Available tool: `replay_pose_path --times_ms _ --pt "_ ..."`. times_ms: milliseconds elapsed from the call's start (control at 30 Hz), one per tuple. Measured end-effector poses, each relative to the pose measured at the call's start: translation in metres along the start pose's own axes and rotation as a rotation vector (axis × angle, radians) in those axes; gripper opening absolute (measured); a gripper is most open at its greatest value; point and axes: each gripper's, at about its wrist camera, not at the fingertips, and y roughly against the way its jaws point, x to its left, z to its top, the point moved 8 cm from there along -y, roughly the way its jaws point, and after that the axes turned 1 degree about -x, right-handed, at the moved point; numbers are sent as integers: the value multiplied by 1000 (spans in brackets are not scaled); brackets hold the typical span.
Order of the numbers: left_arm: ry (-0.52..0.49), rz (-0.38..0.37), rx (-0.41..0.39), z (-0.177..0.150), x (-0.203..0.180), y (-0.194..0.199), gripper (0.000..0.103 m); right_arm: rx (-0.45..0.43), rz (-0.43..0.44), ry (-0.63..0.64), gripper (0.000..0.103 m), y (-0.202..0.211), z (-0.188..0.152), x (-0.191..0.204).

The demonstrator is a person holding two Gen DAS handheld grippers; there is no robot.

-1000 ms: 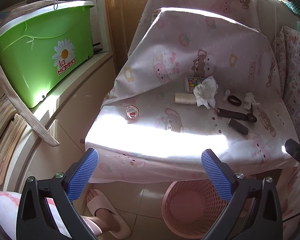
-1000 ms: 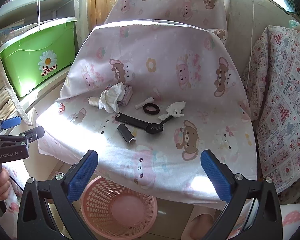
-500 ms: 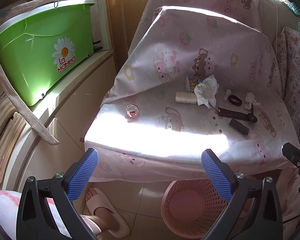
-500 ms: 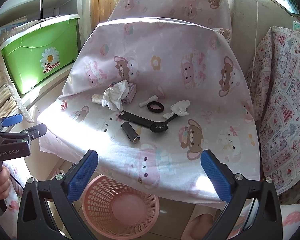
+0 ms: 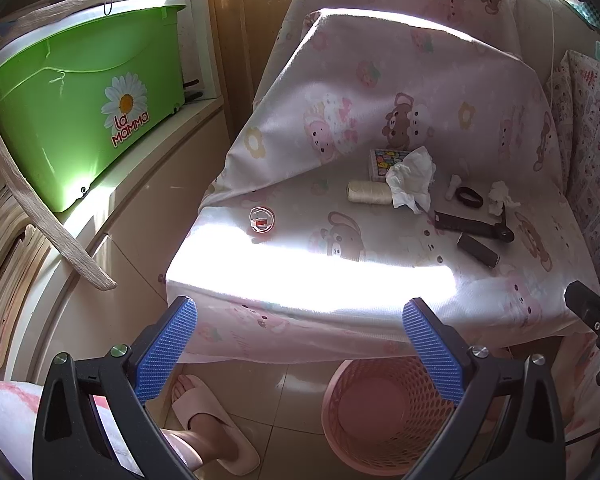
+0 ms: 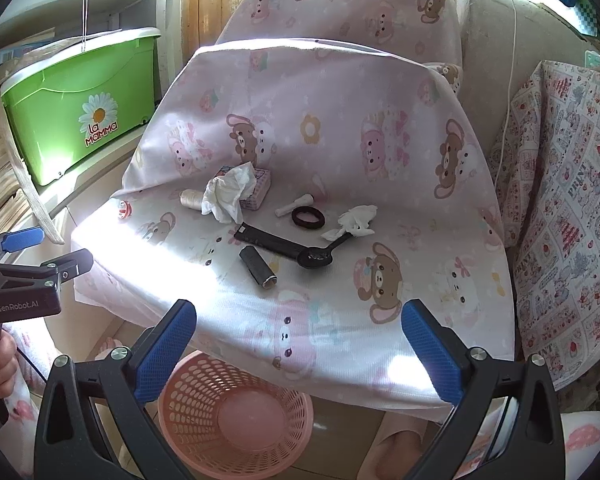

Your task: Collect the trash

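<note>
On the pink cartoon-print cloth [image 6: 400, 280] lie a large crumpled white tissue [image 6: 230, 194] [image 5: 412, 178], a small crumpled tissue [image 6: 356, 220] [image 5: 500, 198], a black spoon [image 6: 314, 258], a flat black strip [image 6: 266, 238], a dark tube [image 6: 258, 266] [image 5: 478, 250], a black hair tie [image 6: 308, 217], a thread spool [image 6: 191, 199] [image 5: 369, 193] and a small round clear lid [image 5: 262, 220]. A pink mesh basket [image 6: 236, 412] [image 5: 384, 412] stands on the floor below the cloth's front edge. My left gripper [image 5: 300, 354] and right gripper [image 6: 298, 354] are open, empty, short of the cloth.
A green "La Mamma" tub [image 5: 76, 112] sits on a shelf at the left. A small patterned box [image 6: 254, 188] lies behind the large tissue. A patchwork-print cloth [image 6: 568, 208] hangs at the right. A slippered foot [image 5: 212, 428] is on the floor tiles.
Both grippers have drifted slightly; the scene sits a little lower in the right wrist view. Nothing on the cloth has moved. Both grippers stay open.
</note>
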Motion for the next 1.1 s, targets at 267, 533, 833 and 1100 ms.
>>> replay_pose_path --times_ms 267,533,833,1100 --pt "0 1 0 0 0 0 102 0 -1 5 103 1 0 1" --pt "-12 -5 6 -1 -2 0 102 3 1 8 103 0 -1 2" --pt "-25 -3 6 -1 -4 0 102 5 1 6 103 0 -1 1" --pt "-51 22 11 -1 -5 -3 102 6 5 -2 103 -1 -1 0"
